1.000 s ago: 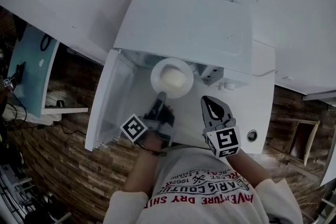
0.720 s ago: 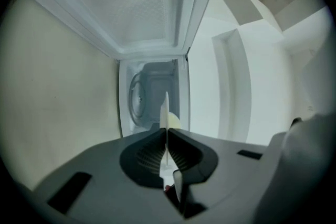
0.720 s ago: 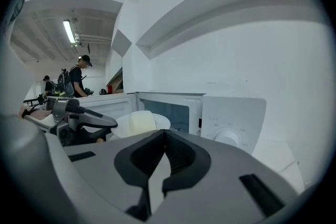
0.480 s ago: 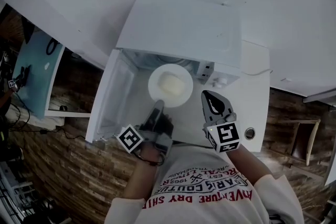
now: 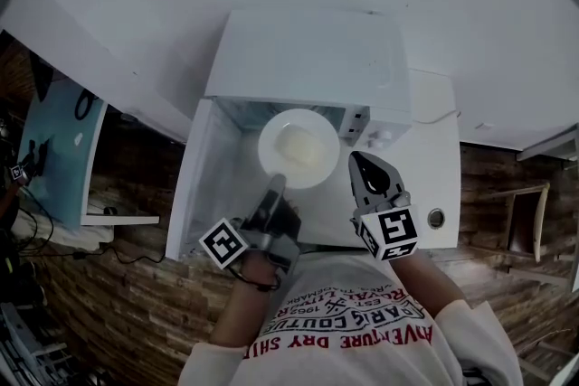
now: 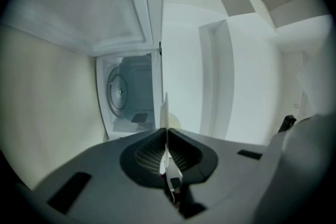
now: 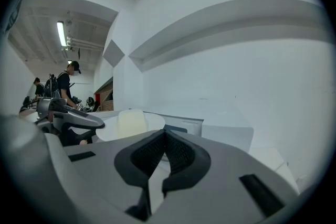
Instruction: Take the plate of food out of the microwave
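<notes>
The white microwave [image 5: 308, 59] stood with its door [image 5: 204, 185] swung wide towards 9 o'clock. The plate [image 5: 271, 127] hung in front of the open mouth, outside the oven, with a pale mound of food [image 5: 298, 145] at its middle.

The left gripper [image 5: 274, 187] reached in from 6 o'clock of the plate. Its jaws were clamped on the near rim, with barely a gap between them. In the left gripper view that rim showed edge-on as a thin white line pinched between the dark pads [image 6: 181, 152]. The oven's turntable [image 6: 119, 93] lay beyond, at about 10 o'clock of the jaws.

The right gripper [image 5: 360, 165] hung at roughly 4 o'clock of the plate, near it but apart. Its jaws were pressed together and held nothing. In the right gripper view the plate and the food sat at 10 o'clock of the closed jaws, with the left gripper at 9 o'clock. Further back, also towards 9 o'clock, two people [image 7: 67, 81] stood in the room.
</notes>
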